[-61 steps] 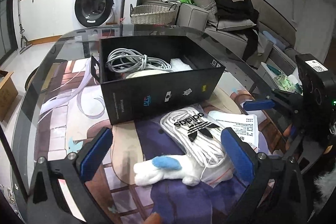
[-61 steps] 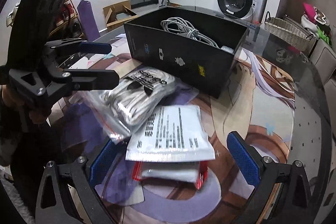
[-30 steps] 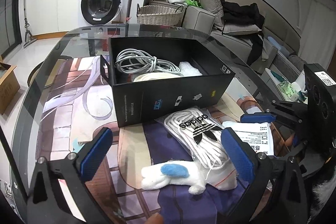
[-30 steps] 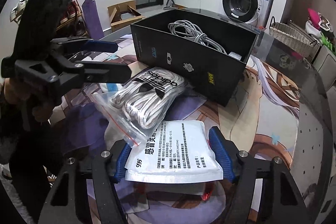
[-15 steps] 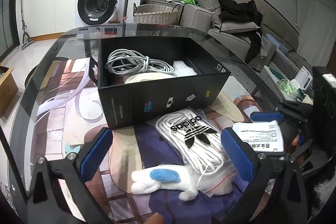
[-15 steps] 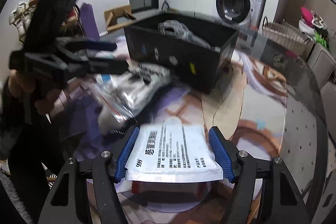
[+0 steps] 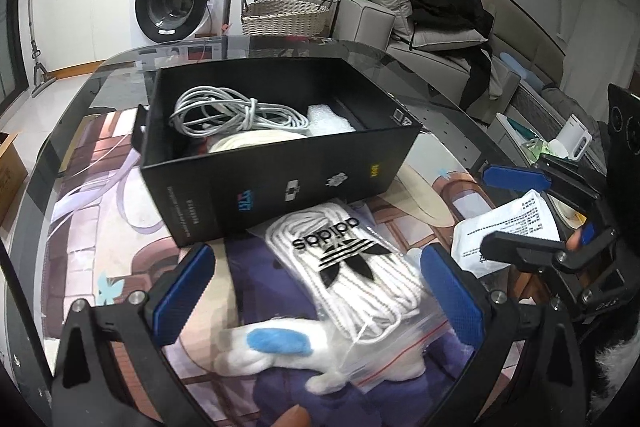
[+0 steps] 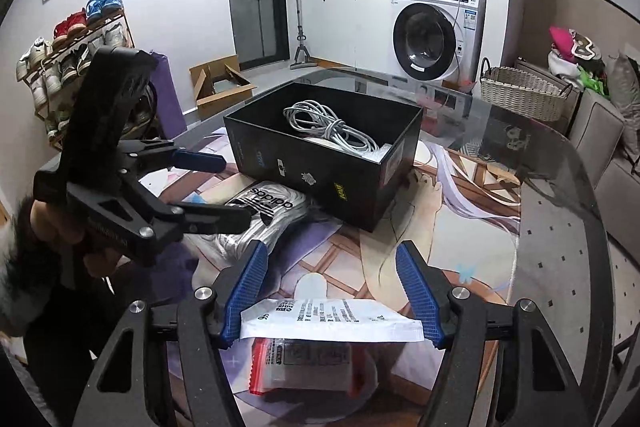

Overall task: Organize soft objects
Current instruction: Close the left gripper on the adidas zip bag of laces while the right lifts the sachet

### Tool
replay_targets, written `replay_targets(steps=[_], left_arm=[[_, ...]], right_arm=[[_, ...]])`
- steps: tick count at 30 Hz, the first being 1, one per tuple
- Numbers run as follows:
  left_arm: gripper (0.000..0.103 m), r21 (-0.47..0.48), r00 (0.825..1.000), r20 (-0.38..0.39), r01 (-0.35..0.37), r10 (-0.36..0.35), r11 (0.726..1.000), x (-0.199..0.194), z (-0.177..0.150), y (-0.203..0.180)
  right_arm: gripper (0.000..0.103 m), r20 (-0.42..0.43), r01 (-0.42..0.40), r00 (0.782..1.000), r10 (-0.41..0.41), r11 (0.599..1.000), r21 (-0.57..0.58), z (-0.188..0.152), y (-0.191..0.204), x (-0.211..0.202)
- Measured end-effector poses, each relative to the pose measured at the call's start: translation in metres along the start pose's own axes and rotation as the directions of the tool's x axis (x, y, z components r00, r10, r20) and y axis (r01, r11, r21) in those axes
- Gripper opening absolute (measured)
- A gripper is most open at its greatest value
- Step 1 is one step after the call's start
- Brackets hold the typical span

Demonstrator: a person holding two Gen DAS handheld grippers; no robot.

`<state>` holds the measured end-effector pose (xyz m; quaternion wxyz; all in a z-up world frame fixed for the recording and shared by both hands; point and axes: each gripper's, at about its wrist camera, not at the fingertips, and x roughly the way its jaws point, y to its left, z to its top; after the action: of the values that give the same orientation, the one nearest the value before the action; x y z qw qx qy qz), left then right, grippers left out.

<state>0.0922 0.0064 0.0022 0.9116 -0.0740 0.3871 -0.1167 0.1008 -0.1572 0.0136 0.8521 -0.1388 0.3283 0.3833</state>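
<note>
My right gripper is shut on a white printed pouch, held by its edges a little above a red-edged zip bag on the table. The left wrist view shows the same pouch between the right gripper's fingers. Ahead stands an open black box with a grey cable coil inside. My left gripper is open over a clear bag of white laces and a white plush toy with a blue patch, touching neither.
The round glass table carries a printed mat. A hand holds the left gripper at the left. Beyond the table are a wicker basket, a washing machine, a sofa, a cardboard box and a shoe rack.
The right gripper closed on the white pouch and lifted it off the red-edged bag, tilting upward. The left gripper stayed open over the lace bag, hardly moving.
</note>
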Motion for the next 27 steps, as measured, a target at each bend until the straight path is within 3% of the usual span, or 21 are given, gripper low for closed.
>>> replay_targets(steps=[5, 13, 22, 25, 27], left_arm=[[0.103, 0.012, 1.0, -0.011, 0.007, -0.007, 1.0, 0.004, 0.001, -0.006], [0.103, 0.012, 0.999, -0.044, 0.01, -0.01, 1.0, 0.014, 0.001, -0.013], [0.103, -0.015, 0.993, -0.109, -0.054, 0.052, 0.998, 0.031, 0.001, -0.017], [0.1, -0.021, 0.991, -0.12, -0.055, 0.052, 0.998, 0.033, 0.0, -0.016], [0.092, -0.018, 0.991, -0.131, -0.042, 0.039, 0.999, 0.035, -0.002, -0.016]], right_arm=[[0.068, -0.022, 0.004, 1.0, -0.003, 1.0, 0.012, 0.0, -0.003, 0.008], [0.068, 0.023, 0.064, 0.998, -0.066, 0.996, 0.059, 0.007, -0.016, -0.001], [0.068, 0.018, 0.094, 0.995, -0.095, 0.993, 0.066, 0.008, -0.018, 0.003], [0.068, 0.022, 0.092, 0.995, -0.094, 0.993, 0.07, 0.009, -0.019, 0.003], [0.068, 0.026, 0.09, 0.995, -0.092, 0.993, 0.071, 0.009, -0.018, 0.002]])
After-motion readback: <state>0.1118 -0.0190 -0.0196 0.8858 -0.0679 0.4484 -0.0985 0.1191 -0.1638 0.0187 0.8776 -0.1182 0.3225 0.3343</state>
